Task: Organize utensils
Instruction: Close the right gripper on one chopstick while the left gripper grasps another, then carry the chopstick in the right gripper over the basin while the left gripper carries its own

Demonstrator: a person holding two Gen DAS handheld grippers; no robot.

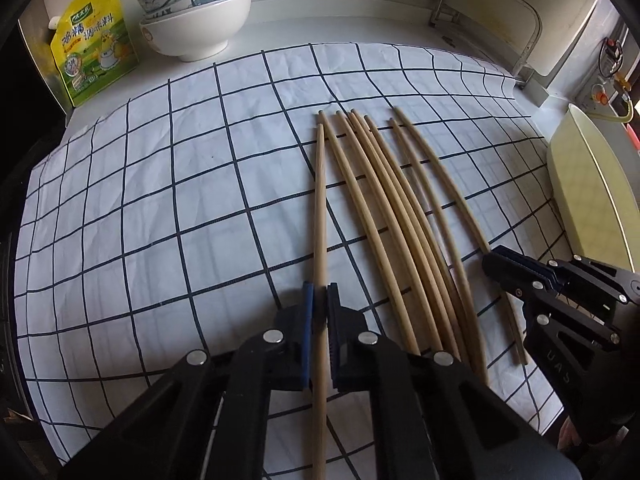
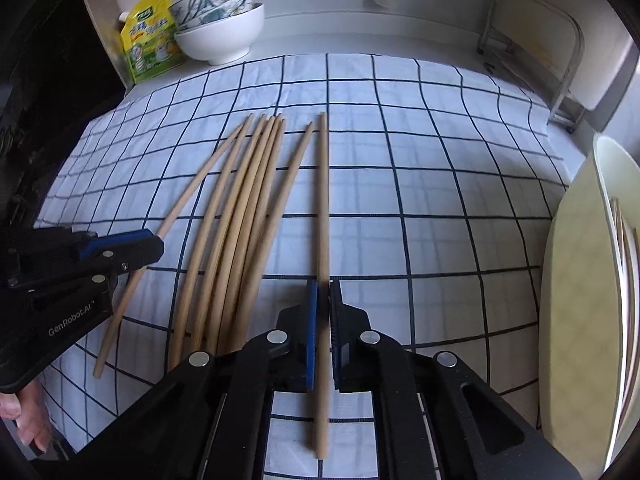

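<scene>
Several wooden chopsticks (image 1: pixel 396 208) lie side by side on a blue-checked white cloth (image 1: pixel 160 200). My left gripper (image 1: pixel 319 296) is shut on the leftmost chopstick (image 1: pixel 320 200), near its thick end. My right gripper (image 2: pixel 323 292) is shut on the rightmost chopstick (image 2: pixel 323 200), also near its thick end. The loose chopsticks (image 2: pixel 240 208) lie between the two held ones. The right gripper shows in the left wrist view (image 1: pixel 496 264) at the right, and the left gripper shows in the right wrist view (image 2: pixel 154 246) at the left.
A pale yellow-green tray (image 2: pixel 576 280) stands at the cloth's right edge with a few chopsticks inside; it also shows in the left wrist view (image 1: pixel 588 192). Stacked bowls (image 1: pixel 196 20) and a yellow seasoning pouch (image 1: pixel 94 40) stand at the back left. A metal rack (image 2: pixel 536 40) is at the back right.
</scene>
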